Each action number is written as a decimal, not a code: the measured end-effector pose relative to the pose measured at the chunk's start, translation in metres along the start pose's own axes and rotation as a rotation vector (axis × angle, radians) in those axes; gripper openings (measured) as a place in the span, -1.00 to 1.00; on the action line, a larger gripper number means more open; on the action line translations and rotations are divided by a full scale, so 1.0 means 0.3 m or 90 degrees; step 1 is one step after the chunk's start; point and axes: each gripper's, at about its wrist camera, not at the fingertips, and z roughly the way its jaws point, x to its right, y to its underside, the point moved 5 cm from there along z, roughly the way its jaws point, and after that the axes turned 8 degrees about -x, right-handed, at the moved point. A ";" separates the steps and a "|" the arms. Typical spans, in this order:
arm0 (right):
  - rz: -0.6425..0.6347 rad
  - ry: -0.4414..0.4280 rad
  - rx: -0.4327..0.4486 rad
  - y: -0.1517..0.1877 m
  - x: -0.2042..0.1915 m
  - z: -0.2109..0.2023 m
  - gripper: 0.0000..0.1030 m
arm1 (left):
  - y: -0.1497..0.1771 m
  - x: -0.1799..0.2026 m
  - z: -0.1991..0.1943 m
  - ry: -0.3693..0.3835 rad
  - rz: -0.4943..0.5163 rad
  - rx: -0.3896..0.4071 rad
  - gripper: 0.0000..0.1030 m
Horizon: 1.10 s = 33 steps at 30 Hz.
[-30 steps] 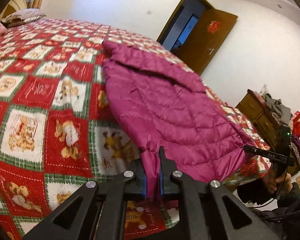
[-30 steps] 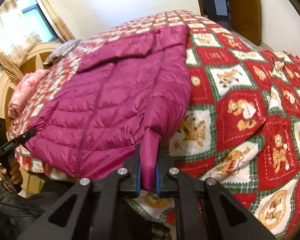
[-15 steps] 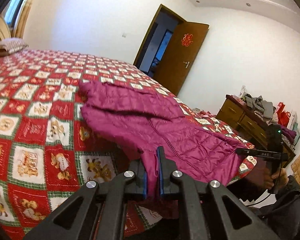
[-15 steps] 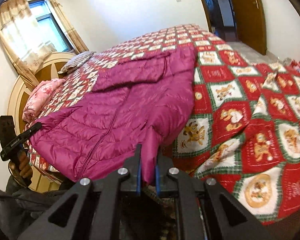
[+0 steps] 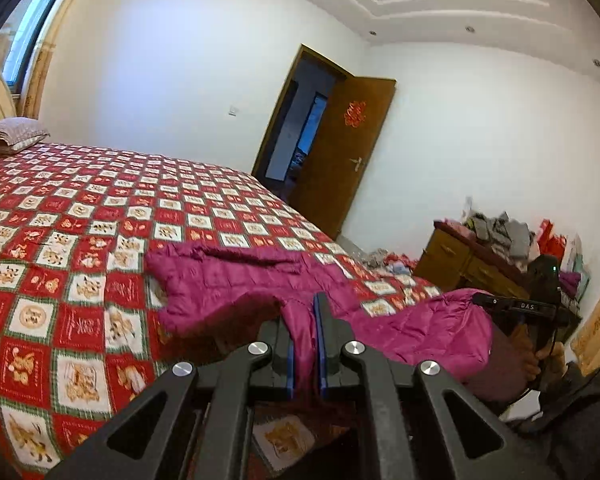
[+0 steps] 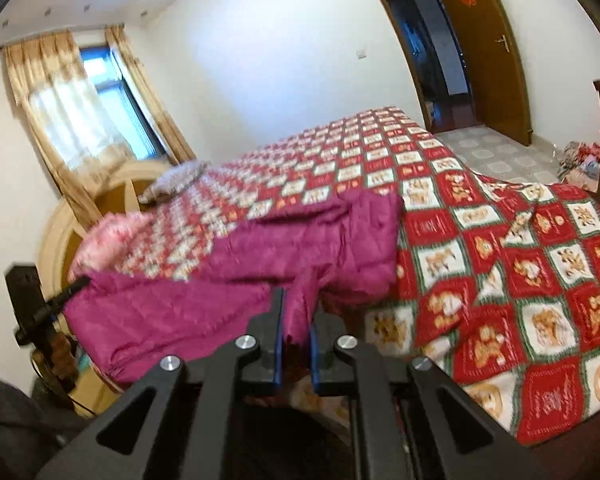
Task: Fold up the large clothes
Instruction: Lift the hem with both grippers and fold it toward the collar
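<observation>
A magenta quilted down jacket [image 5: 228,284] lies across the bed's near corner, its near hem lifted off the quilt. My left gripper [image 5: 304,320] is shut on one corner of that hem, a strip of fabric pinched between its blue pads. My right gripper [image 6: 296,316] is shut on the other hem corner of the jacket [image 6: 300,248]. In the left wrist view the right gripper [image 5: 496,304] shows at the far right, held by a hand, with the hem stretched between the two. The left gripper [image 6: 66,294] shows at the left edge of the right wrist view.
The bed carries a red, green and white patchwork quilt [image 5: 80,216] with pillows [image 5: 12,134] at its head. An open brown door [image 5: 348,148] stands beyond the bed. A wooden dresser [image 5: 460,264] piled with clothes is at the right. A curtained window [image 6: 92,108] is behind the headboard.
Both grippers have risen with the jacket's hem, lifting the lower half off the bed. The views now tilt up toward the walls and ceiling, and the jacket bunches toward its collar.
</observation>
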 end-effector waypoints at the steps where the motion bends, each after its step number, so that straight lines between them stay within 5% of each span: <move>1: 0.007 -0.005 0.011 -0.026 0.007 0.006 -0.77 | -0.018 -0.018 0.011 0.000 -0.010 0.005 -0.86; 8: 0.035 -0.012 0.048 -0.242 0.060 0.151 -0.77 | -0.151 -0.210 0.186 -0.032 -0.127 -0.028 -0.85; 18: 0.039 0.083 0.060 -0.479 0.132 0.457 -0.77 | -0.315 -0.412 0.492 -0.149 -0.154 -0.071 -0.85; 33: 0.078 0.154 0.022 -0.550 0.247 0.738 -0.77 | -0.324 -0.595 0.760 -0.229 -0.201 -0.137 -0.85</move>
